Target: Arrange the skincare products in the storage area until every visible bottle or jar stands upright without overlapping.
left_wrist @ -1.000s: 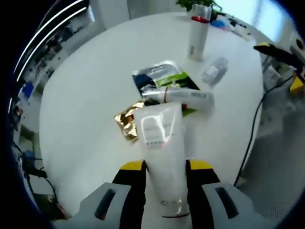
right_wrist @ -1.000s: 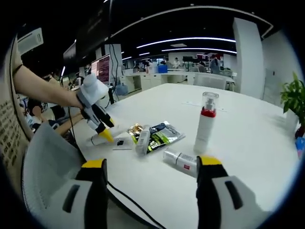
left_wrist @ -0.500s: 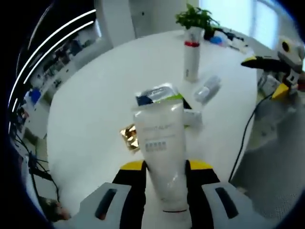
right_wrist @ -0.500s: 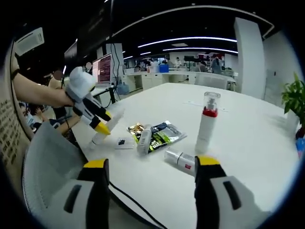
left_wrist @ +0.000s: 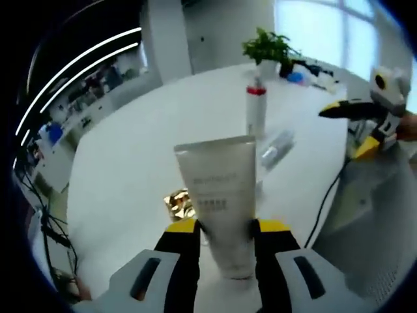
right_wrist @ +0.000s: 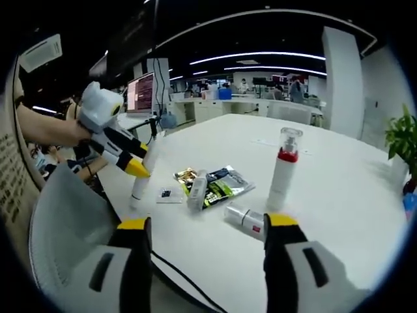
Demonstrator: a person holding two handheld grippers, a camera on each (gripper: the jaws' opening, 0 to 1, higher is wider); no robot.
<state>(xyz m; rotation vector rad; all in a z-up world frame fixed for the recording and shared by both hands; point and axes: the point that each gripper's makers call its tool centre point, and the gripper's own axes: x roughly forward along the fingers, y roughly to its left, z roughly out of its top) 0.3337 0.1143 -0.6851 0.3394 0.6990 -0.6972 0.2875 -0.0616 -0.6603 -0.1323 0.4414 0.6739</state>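
My left gripper (left_wrist: 225, 229) is shut on a white tube (left_wrist: 217, 195), holding it nearly upright. In the right gripper view the left gripper (right_wrist: 133, 166) holds this tube (right_wrist: 141, 177) with its lower end at the table near the front edge. A pump bottle with a red collar (right_wrist: 283, 171) stands upright further back (left_wrist: 255, 111). A small bottle (right_wrist: 244, 219) lies on its side in front of it (left_wrist: 276, 147). Another tube (right_wrist: 197, 189) lies across flat sachets (right_wrist: 223, 184). My right gripper (right_wrist: 207, 223) hangs open over the table edge, holding nothing.
A gold sachet (left_wrist: 176, 203) lies beside the others (right_wrist: 186, 175), with a small card (right_wrist: 166, 193) near it. A black cable (right_wrist: 186, 287) runs over the round white table's edge (right_wrist: 339, 215). A grey chair (right_wrist: 68, 225) stands at the left. A potted plant (left_wrist: 270, 45) sits at the far side.
The left gripper has lifted the white tube from lying toward the sachets and tipped it nearly upright, closer to the table edge. The right gripper has stayed open and almost still.
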